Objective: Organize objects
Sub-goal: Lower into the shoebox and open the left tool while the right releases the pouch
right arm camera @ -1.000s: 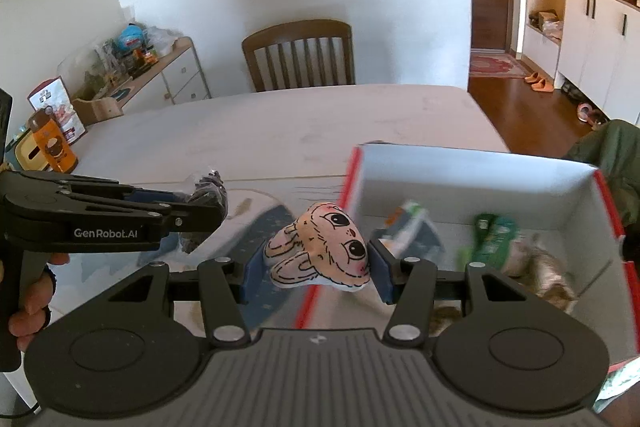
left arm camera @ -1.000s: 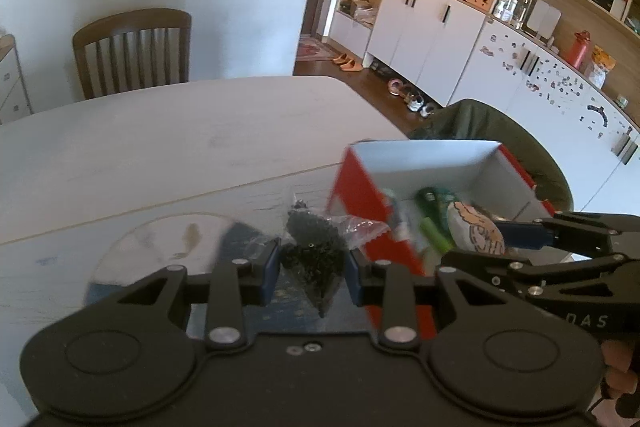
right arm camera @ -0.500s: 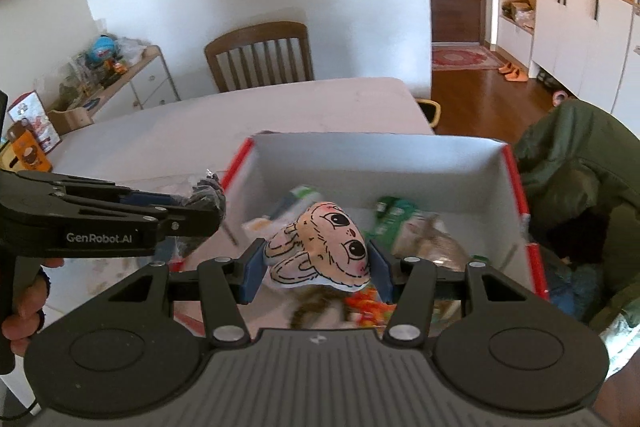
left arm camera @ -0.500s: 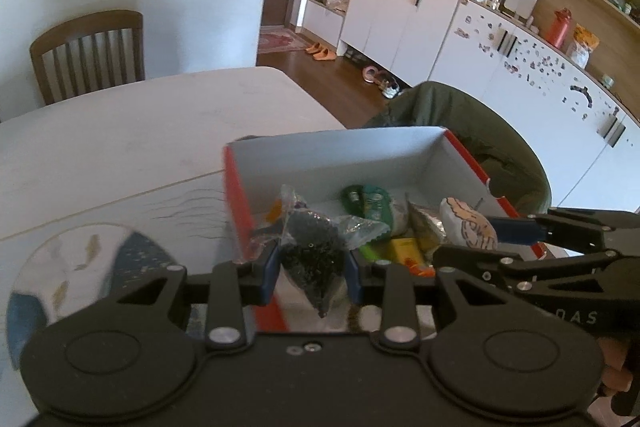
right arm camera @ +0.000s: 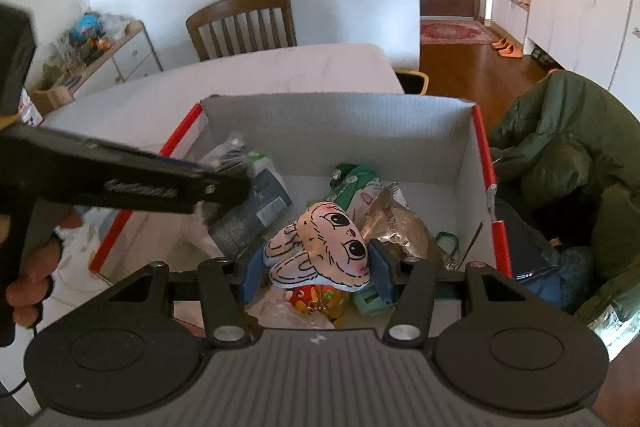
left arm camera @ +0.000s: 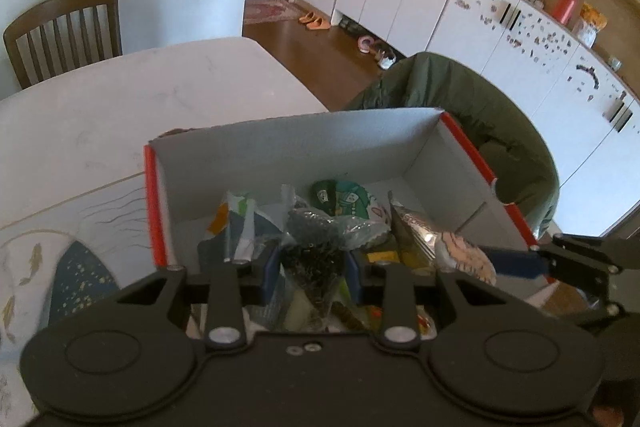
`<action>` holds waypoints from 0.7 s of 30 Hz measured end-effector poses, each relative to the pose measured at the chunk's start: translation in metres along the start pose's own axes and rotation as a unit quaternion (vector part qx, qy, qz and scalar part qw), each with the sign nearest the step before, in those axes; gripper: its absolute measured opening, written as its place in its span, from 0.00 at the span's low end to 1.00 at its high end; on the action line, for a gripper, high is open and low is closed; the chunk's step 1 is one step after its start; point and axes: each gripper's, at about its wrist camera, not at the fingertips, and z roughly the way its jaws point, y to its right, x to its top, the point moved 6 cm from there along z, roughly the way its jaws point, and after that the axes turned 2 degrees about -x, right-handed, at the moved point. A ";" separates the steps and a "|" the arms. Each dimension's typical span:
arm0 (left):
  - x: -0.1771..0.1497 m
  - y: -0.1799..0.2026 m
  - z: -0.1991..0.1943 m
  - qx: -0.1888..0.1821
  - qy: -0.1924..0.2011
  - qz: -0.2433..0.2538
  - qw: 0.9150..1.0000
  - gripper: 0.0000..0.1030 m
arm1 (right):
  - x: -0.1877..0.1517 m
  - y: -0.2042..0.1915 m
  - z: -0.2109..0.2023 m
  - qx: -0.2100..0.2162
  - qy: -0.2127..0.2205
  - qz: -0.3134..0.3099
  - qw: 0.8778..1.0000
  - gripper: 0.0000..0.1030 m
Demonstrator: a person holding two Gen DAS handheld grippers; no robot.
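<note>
A red-edged white cardboard box [left arm camera: 304, 143] [right arm camera: 340, 135] sits at the table's edge, holding several packets. My left gripper [left arm camera: 312, 273] is shut on a clear bag of dark granules [left arm camera: 316, 259] and hangs over the box's near left part. In the right wrist view the same gripper [right arm camera: 224, 183] reaches in from the left. My right gripper [right arm camera: 316, 269] is shut on a pink rabbit-face pouch [right arm camera: 320, 253] above the box's near right side. The left wrist view catches this pouch [left arm camera: 464, 257] edge-on at the right.
Inside the box lie a green packet [right arm camera: 352, 183], a foil bag [right arm camera: 396, 223], a grey-blue packet [right arm camera: 256, 211] and an orange item [right arm camera: 316, 301]. A fish-pattern mat [left arm camera: 60, 267] lies left of the box. A green jacket [right arm camera: 560, 155] drapes a chair on the right. A wooden chair [right arm camera: 244, 23] stands across the table.
Both grippers moved right from above the mat to above the box, each keeping its item. The box interior now fills the lower middle of both views.
</note>
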 end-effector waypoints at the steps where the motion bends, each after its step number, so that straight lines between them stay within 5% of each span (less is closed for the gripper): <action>1: 0.001 0.001 0.005 0.003 -0.002 0.001 1.000 0.31 | 0.000 -0.001 0.003 0.000 -0.003 -0.002 1.000 0.52; 21: 0.010 0.000 0.066 0.023 -0.071 0.025 0.997 0.31 | -0.008 -0.033 0.054 0.037 -0.069 -0.070 0.995 0.53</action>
